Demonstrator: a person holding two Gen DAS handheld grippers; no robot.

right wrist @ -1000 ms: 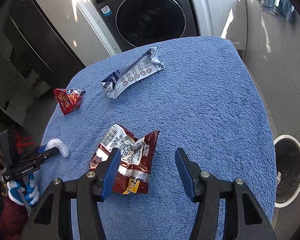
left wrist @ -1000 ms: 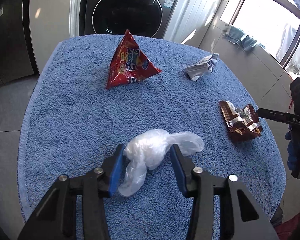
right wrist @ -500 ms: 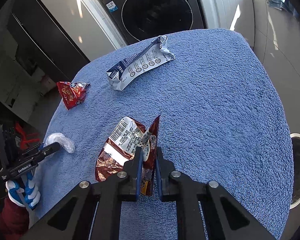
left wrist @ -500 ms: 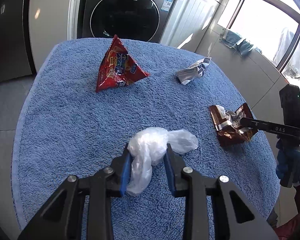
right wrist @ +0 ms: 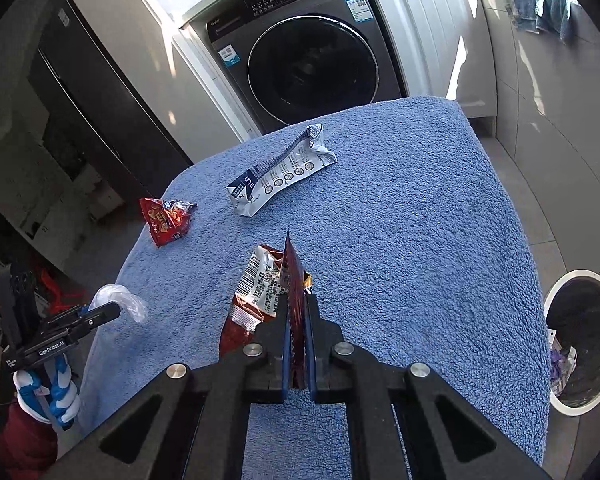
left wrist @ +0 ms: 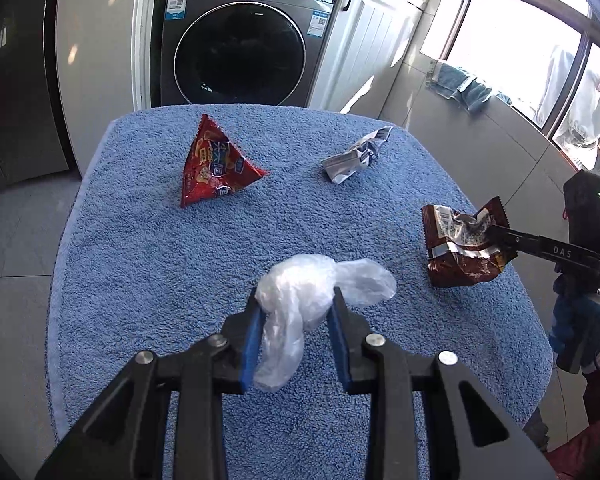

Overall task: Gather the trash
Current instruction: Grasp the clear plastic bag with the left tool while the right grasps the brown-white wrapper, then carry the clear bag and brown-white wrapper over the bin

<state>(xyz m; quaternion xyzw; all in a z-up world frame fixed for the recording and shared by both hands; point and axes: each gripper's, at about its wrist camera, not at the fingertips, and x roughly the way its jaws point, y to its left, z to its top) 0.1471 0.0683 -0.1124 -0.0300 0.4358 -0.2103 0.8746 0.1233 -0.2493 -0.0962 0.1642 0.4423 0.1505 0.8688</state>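
My left gripper (left wrist: 296,300) is shut on a crumpled clear plastic bag (left wrist: 312,292) and holds it just above the blue towel (left wrist: 148,264). My right gripper (right wrist: 296,316) is shut on the edge of a brown snack wrapper (right wrist: 260,288), lifted off the towel; the wrapper also shows in the left wrist view (left wrist: 460,240). A red triangular snack bag (left wrist: 214,168) and a white and blue wrapper (left wrist: 356,156) lie farther back on the towel.
A white-rimmed trash bin (right wrist: 580,340) with trash inside stands on the floor to the right of the table. A washing machine (left wrist: 240,48) stands behind the table. A dark cabinet (right wrist: 92,112) is at the left.
Both grippers closed on their items, the left on the plastic bag and the right on the brown wrapper, then rose with them, so the table looks farther away.
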